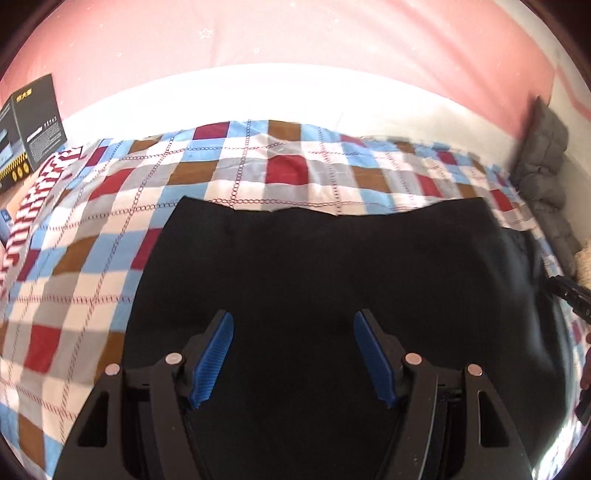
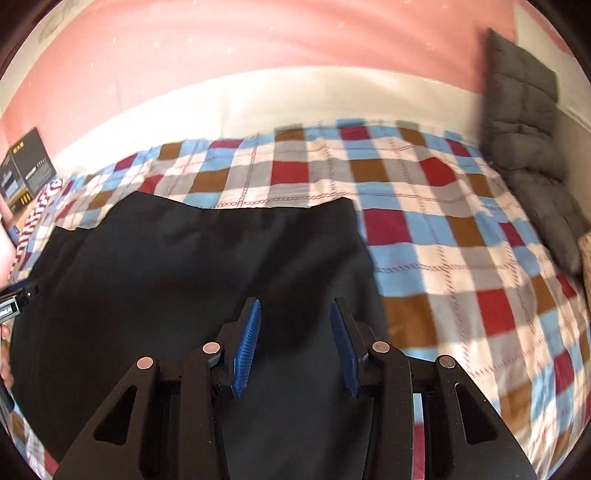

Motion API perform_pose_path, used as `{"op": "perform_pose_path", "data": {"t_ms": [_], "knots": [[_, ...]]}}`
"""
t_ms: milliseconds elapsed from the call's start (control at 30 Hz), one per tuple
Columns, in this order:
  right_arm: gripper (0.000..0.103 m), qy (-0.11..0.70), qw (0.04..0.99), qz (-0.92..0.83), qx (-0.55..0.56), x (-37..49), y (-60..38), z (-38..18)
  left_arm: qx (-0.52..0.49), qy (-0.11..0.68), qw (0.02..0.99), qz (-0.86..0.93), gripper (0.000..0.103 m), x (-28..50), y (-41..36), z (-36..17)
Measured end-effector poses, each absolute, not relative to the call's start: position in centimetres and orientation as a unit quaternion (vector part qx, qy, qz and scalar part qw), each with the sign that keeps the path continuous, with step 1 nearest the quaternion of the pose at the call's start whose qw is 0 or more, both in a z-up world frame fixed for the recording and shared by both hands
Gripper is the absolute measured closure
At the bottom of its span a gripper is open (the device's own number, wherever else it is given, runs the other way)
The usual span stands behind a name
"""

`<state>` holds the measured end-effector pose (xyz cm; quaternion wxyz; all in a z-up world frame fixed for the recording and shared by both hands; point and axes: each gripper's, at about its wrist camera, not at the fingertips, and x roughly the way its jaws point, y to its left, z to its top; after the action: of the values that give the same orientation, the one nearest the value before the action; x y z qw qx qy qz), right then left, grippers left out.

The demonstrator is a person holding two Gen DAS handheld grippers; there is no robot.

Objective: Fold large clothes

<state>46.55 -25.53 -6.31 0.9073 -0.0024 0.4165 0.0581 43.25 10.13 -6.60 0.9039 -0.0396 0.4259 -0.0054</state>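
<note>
- Black garment (image 1: 332,266): lies flat on checked bedsheet (image 1: 110,206), far edge roughly straight w/ a small notch near mid. Seen from both wrist views.
- Left gripper (image 1: 293,354): above near part of garment, pointing down at it. Blue pads (image 1: 214,358) wide apart; nothing between them but the cloth below, no grip visible.
- Right gripper (image 2: 295,347): over right side of garment (image 2: 184,280), close to its right edge. Jaws narrower than left, still w/ a clear gap; pads (image 2: 246,347) not pressing on cloth, nothing held.
- Dark box (image 1: 27,129): at far left of bed, beside red/white patterned cloth (image 1: 33,199).
- Grey quilted cushion (image 2: 528,155): at right side, against wall.
- Pink curtain (image 1: 295,33): behind bed, above white ledge.
- Frames somewhat blurred; garment type cannot be told.
</note>
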Motion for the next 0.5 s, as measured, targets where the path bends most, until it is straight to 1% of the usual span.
{"op": "perform_pose_path", "data": {"t_ms": [167,233,333,500], "knots": [[0.063,0.465,0.884,0.042,0.001,51.0,-25.8,-9.8,-0.008,0.438,0.898,0.029,0.031,47.0,11.6,-8.7],[0.063,0.475,0.879,0.026,0.006,52.0,-27.1,-11.6,-0.026,0.442,0.896,0.033,0.030,47.9,12.8,-9.6],[0.063,0.480,0.875,0.020,0.053,52.5,-29.0,-12.7,-0.051,0.435,0.899,0.033,0.030,48.3,14.0,-10.5],[0.059,0.477,0.877,0.003,0.059,52.8,-29.4,-13.8,-0.058,0.420,0.905,0.035,0.028,48.1,13.9,-11.7]]}}
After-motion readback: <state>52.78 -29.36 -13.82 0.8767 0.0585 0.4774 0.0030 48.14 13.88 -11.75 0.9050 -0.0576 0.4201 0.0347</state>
